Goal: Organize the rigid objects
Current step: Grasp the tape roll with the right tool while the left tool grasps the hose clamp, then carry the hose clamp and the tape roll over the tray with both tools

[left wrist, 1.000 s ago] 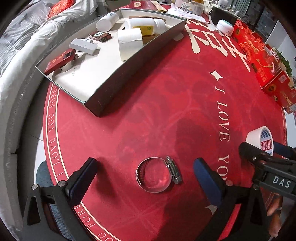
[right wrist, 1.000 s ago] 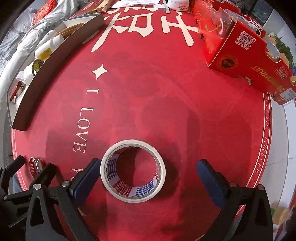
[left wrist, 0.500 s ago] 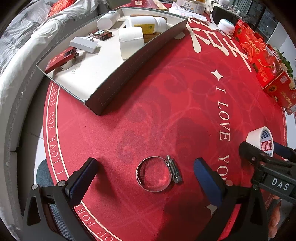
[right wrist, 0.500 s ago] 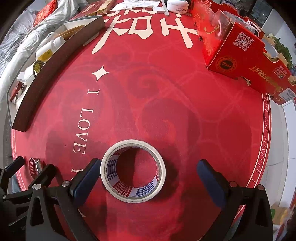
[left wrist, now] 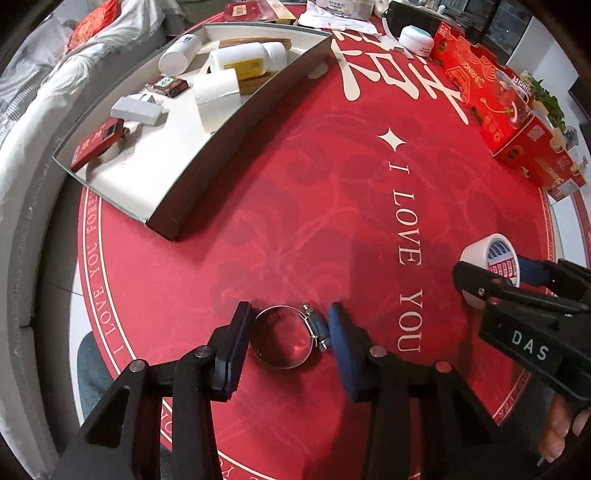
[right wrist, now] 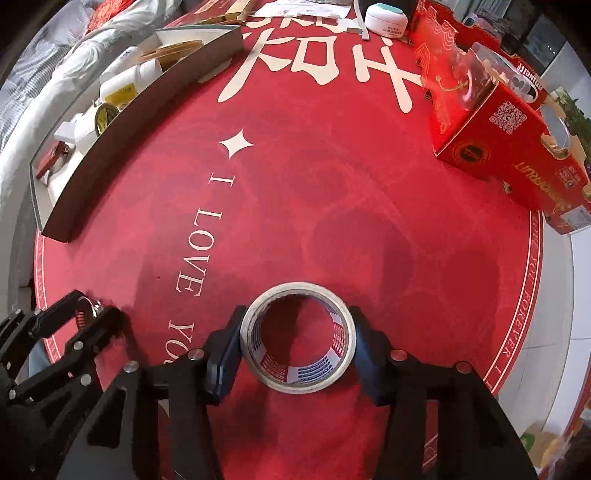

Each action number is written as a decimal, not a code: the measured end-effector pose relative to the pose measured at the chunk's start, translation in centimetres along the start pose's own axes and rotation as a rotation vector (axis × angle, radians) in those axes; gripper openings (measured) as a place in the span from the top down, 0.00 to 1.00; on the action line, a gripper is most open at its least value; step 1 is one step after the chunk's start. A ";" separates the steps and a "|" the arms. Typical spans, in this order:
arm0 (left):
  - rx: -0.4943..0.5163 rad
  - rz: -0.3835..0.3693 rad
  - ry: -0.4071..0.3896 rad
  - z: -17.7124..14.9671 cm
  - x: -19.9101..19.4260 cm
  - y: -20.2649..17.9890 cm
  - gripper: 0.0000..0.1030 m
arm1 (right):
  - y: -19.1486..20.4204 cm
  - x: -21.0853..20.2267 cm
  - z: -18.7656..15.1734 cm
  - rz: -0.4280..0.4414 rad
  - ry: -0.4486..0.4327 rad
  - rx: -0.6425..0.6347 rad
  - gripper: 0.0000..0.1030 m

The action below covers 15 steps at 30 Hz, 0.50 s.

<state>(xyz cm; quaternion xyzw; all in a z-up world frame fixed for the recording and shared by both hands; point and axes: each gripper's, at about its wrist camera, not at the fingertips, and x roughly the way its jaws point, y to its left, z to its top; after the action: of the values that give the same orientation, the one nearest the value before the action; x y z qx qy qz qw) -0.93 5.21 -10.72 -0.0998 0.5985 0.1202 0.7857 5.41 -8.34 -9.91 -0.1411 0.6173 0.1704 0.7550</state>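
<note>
Bench (left wrist: 295, 221): round, covered by a red cloth (right wrist: 332, 184) printed with large cream characters, a four-point star and "I LOVE YOU" — a ring of small lettering runs along the cloth's edge.
Sofa (left wrist: 33, 122): pale grey, curving round the bench's left side, draped with a white striped blanket (left wrist: 22, 74).
Cushion (left wrist: 92, 22): red, patterned, lying on the sofa beyond the bench's far left edge.
Floor (right wrist: 583, 295): light tiles, seen past the bench's right edge.
Light: bright and even — soft shadows fall on the cloth.
</note>
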 end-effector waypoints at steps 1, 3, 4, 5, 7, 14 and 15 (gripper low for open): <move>-0.011 -0.002 0.006 0.0 0.0 0.3 0.56 | -0.1 0.0 0.0 0.003 0.007 0.003 0.47; -0.029 0.004 0.008 0.1 -0.3 0.8 0.56 | -0.4 0.0 -0.1 0.016 0.020 0.023 0.47; -0.038 0.003 -0.001 0.2 -0.7 1.1 0.56 | -0.6 -0.1 -0.1 0.026 0.023 0.035 0.47; -0.045 0.000 -0.012 0.4 -1.2 1.4 0.56 | -0.9 -0.2 0.1 0.036 0.024 0.045 0.47; -0.055 -0.001 -0.033 0.7 -2.1 1.9 0.56 | -1.1 -0.7 0.4 0.044 0.016 0.058 0.47; -0.090 -0.022 -0.129 2.1 -6.1 2.9 0.56 | -0.9 -4.0 2.9 0.091 -0.059 0.067 0.47; -0.093 -0.027 -0.141 2.3 -6.7 2.9 0.56 | -0.8 -4.5 3.2 0.099 -0.069 0.067 0.47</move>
<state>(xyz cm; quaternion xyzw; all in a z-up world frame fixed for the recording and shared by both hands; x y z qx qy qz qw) -1.38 8.25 -3.72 -0.1358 0.5341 0.1440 0.8219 7.77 -8.08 -4.91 -0.0791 0.6027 0.1913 0.7707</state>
